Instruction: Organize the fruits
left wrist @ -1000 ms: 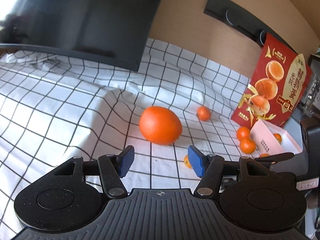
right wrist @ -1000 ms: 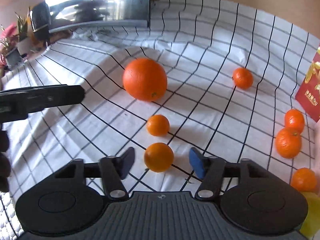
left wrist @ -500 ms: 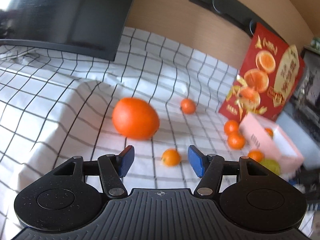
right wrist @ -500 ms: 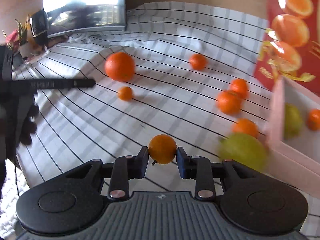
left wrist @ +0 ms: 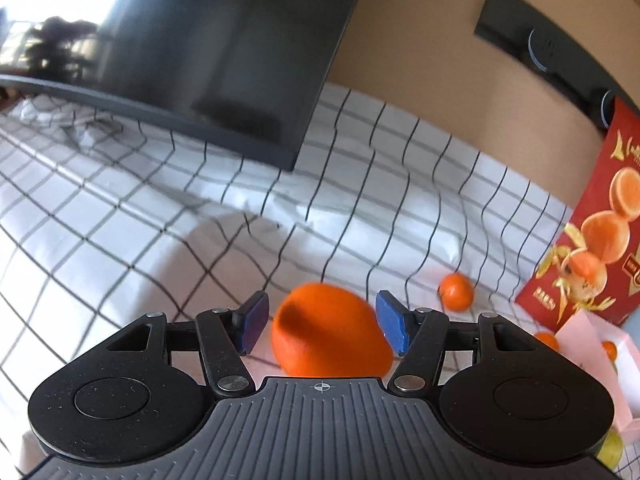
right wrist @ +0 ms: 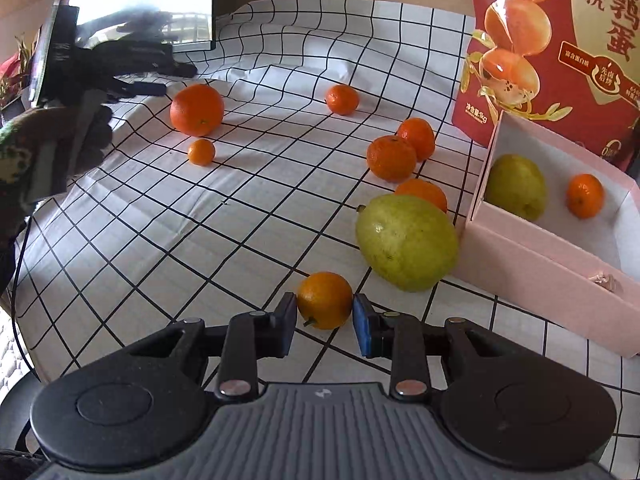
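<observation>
Since a second ago, the right gripper [right wrist: 324, 317] has clamped a small orange [right wrist: 324, 300], stem toward seven o'clock, above the checked cloth [right wrist: 160, 248]. At two o'clock sits the pink box [right wrist: 552, 256]. Left gripper [left wrist: 320, 326] gapes around the big orange [left wrist: 330, 330], blurred, untouched.

I count one big orange [right wrist: 197, 109] out on the cloth, and eight small mandarins: six loose [right wrist: 342, 99], one in my right claw [right wrist: 325, 300], one in the box [right wrist: 585, 195]. Two green pears: one beside the box [right wrist: 406, 242], one inside [right wrist: 516, 186]. One pink box [right wrist: 552, 258]. One red bag [right wrist: 560, 40].
</observation>
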A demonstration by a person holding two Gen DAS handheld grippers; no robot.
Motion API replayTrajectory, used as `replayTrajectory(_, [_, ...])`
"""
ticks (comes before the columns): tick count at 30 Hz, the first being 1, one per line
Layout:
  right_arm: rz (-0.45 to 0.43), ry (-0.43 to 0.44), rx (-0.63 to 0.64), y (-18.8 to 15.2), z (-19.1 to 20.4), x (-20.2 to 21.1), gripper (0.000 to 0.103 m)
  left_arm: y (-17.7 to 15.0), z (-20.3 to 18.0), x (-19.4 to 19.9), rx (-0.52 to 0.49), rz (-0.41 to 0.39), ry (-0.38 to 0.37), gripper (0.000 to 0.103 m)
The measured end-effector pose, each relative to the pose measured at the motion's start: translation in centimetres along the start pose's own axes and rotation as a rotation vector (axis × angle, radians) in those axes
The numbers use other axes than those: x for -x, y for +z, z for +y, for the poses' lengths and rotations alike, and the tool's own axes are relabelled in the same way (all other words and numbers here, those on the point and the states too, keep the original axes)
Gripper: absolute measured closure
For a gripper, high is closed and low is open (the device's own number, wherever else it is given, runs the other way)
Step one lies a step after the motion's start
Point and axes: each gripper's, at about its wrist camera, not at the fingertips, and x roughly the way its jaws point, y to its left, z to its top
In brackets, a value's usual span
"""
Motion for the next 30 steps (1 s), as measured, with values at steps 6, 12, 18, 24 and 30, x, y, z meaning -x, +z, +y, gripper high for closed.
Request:
replayTrajectory(6, [-0.018,-0.019,0.006,-0.6,-0.4,0.8,0.072,-0.6,1.0,0.1,0.037,0.019,-0.059,0.034])
replayTrajectory(12, [-0.029,-0.048,0.036,-1.4,-0.3,1.1,0.059,-1.6,-1.1,0.6,-0.055,0.078,-0.066,0.034])
replayTrajectory(18, [-0.026,-0.045,0.043,-2.1,-0.5,0.8,0.043,-2.4,-1.6,1.6,-0.054,0.098,-0.089,0.033])
replayTrajectory(24, [-0.043,-0.029,-0.015,-2.4,-1.8,0.9,0.036,-3.8,-2.6,4.0,-0.031,0.102,-0.213,0.040])
replayTrajectory(30, [-0.079,-0.056,-0.032,-3.2,-2.6,1.2,0.025,-4.9,-8.9,6.8,-0.237,0.069,-0.390,0.040])
